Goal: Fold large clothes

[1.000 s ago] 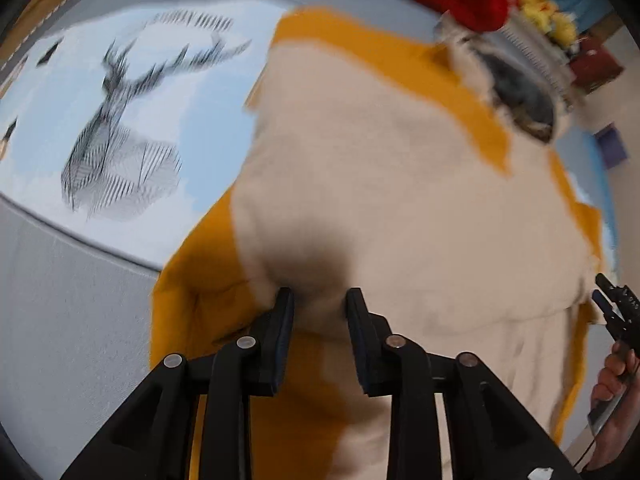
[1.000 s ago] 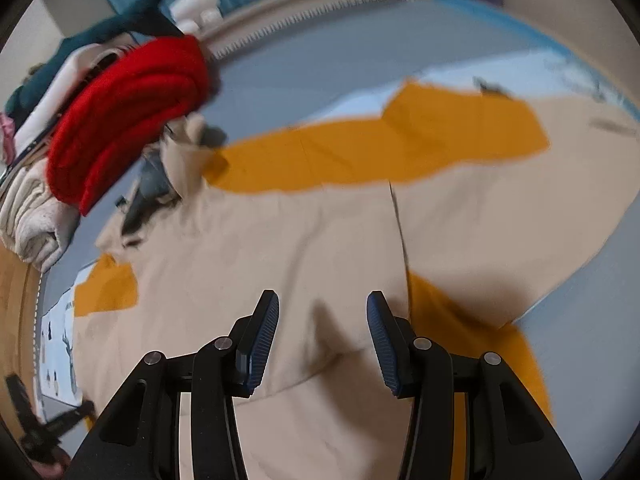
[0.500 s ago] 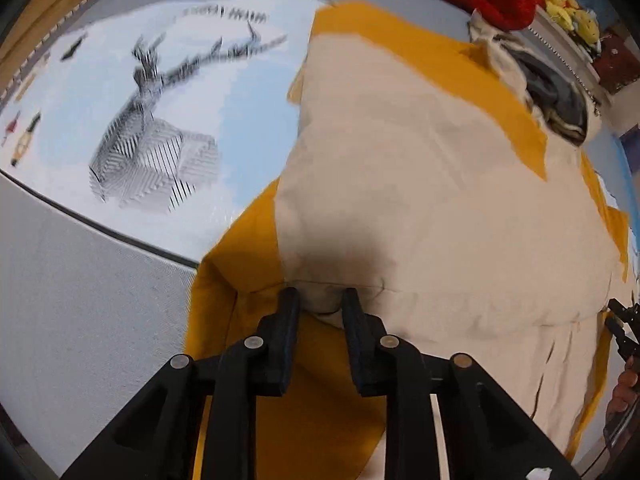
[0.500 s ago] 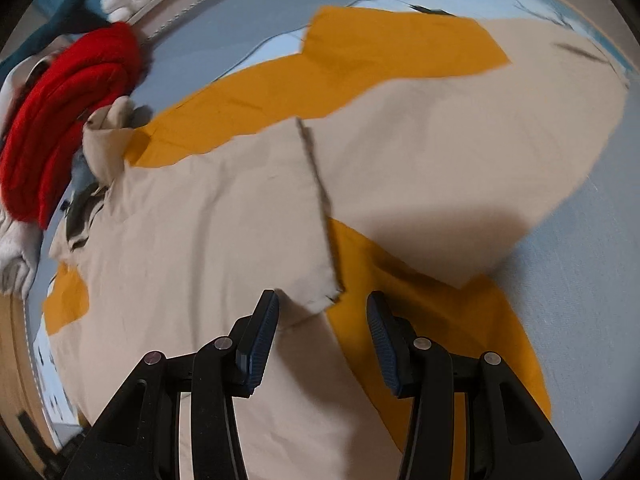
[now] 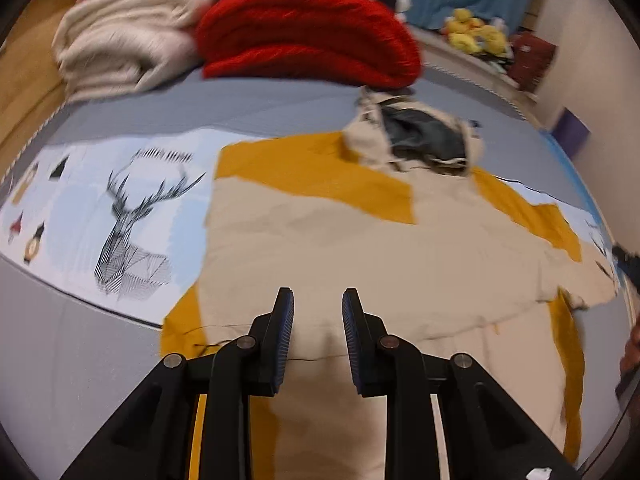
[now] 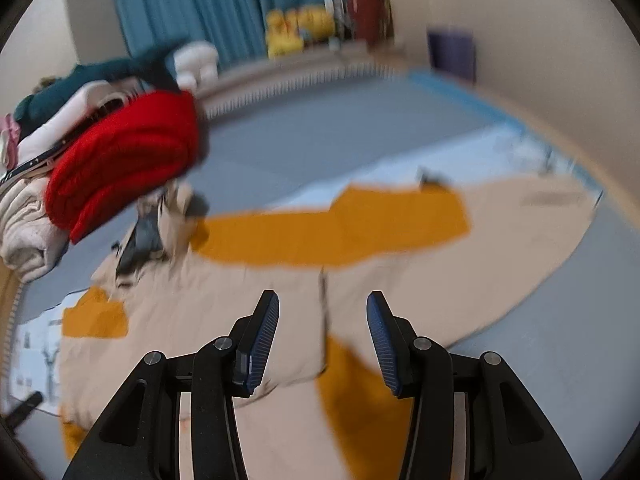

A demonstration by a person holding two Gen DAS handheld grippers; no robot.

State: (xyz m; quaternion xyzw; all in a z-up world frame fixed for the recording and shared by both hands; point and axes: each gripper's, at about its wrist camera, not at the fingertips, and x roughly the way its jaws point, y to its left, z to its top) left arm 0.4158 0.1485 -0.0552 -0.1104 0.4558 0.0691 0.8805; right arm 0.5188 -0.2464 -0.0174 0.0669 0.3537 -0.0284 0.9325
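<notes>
A large beige and mustard jacket [image 5: 400, 248] lies spread on the bed, its dark-lined hood [image 5: 420, 140] at the far end. My left gripper [image 5: 318, 304] hovers over the jacket's near beige part, jaws narrowly apart with nothing pinched between them. In the right wrist view the same jacket [image 6: 400, 292] lies flat, with a front edge and a mustard panel running under my right gripper [image 6: 322, 308]. That gripper is open and empty above the cloth. The hood [image 6: 148, 236] sits at the left there.
A red knit [image 5: 308, 36] and a folded cream blanket [image 5: 120, 48] are piled at the head of the bed. The sheet's deer print [image 5: 128, 232] lies left of the jacket. A hand [image 5: 632, 352] shows at the right edge. Blue curtains [image 6: 192, 4] and yellow toys [image 6: 296, 28] stand beyond.
Both grippers have risen away from the jacket and tipped upward, so the pile and the room's far side came into view. The cloth edge that sat at the left jaws now lies below them.
</notes>
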